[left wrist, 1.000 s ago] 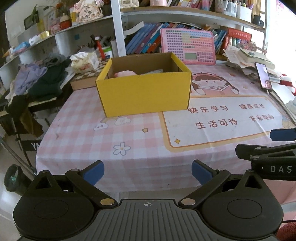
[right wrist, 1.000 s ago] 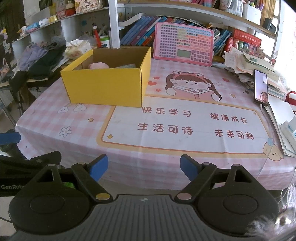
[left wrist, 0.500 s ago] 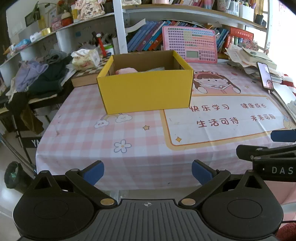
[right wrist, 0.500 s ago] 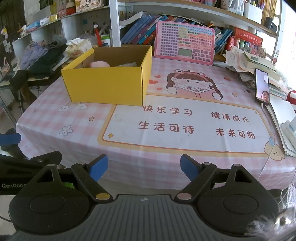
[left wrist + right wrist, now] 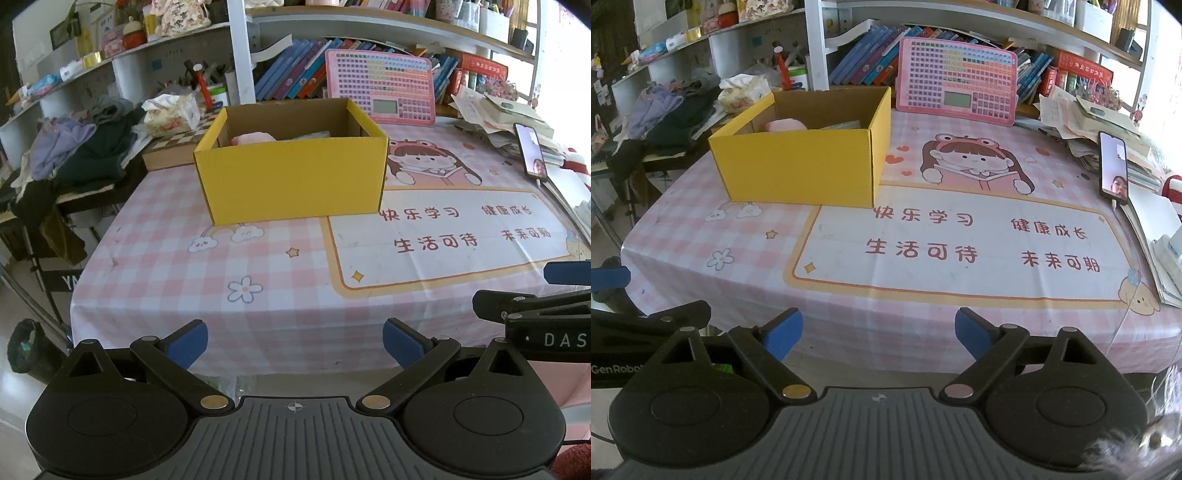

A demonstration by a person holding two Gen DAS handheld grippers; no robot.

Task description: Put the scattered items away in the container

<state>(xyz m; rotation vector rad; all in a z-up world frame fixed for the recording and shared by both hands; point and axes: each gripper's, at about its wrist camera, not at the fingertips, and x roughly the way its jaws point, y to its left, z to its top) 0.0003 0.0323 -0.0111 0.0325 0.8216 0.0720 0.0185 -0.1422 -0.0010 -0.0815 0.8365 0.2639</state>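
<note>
Both views look forward and down over their own claw from just off the desk's (image 5: 280, 280) near edge. Both show the box (image 5: 801, 173) ahead, probably nearer the left claw (image 5: 295, 341).

Yellow box (image 5: 291, 184) open-topped, upright on pink checked cloth, brown inside, well ahead of both grippers; ahead-left of right one (image 5: 801, 173). Pink item (image 5: 253, 139) inside, by left back part, only top showing above rim. Flat pale item (image 5: 312, 135) beside it, to right, mostly hidden by front wall
</note>
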